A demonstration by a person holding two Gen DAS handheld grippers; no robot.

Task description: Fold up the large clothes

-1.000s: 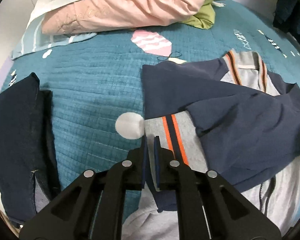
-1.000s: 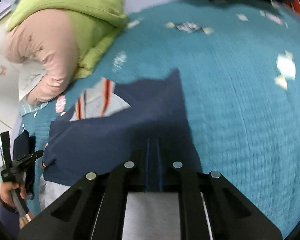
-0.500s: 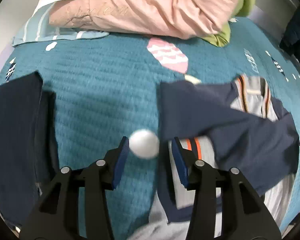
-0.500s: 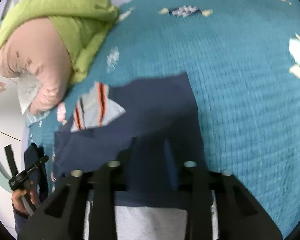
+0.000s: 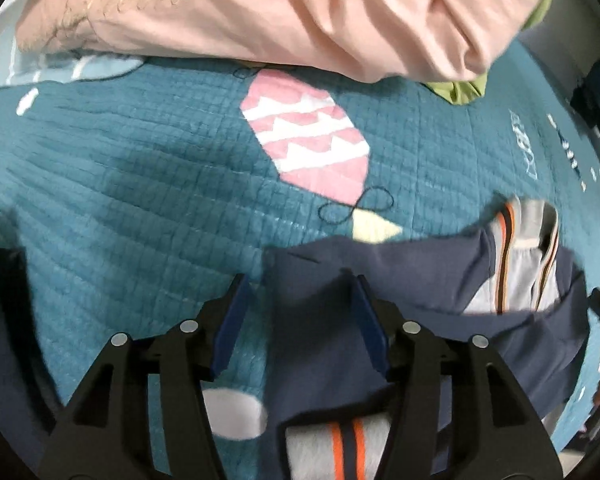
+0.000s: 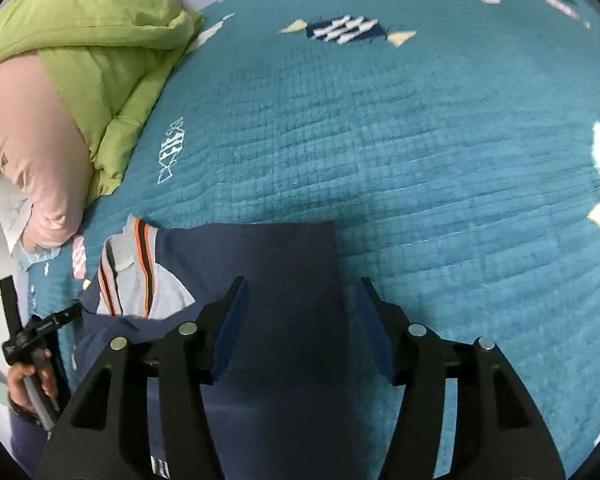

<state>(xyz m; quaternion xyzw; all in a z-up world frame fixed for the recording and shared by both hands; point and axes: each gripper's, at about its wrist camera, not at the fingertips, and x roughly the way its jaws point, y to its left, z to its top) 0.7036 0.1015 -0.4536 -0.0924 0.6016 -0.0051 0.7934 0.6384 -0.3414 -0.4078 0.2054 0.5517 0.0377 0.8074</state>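
Okay so both hands are letting go of the fold right now. The left tongs (image 5: 300, 320) are opening, with the navy jacket's (image 5: 440, 292) folded edge lying loose between the blue pads, nothing pinched. Same on the right tongs (image 6: 302, 324): they're opening over the navy panel, and the cloth is sitting flat on the teal quilted bedspread (image 6: 420, 140).

The jacket is lying at about 6 o'clock in both views, its grey collar with orange stripes (image 6: 140, 276) peeking out at 9 o'clock in the right view. My take: keep spreading the tongs fully before lifting, and pull straight up and back so the pads aren't dragging the fresh fold open. That top edge is looking reasonably square, so I'd smooth rather than re-grab.

Writing-wise, the pink duvet (image 5: 260, 8) is carrying a cursive embroidered word, too blurred to read. The bedspread is also showing small white lettering at 3 o'clock in the left view, not legible either.
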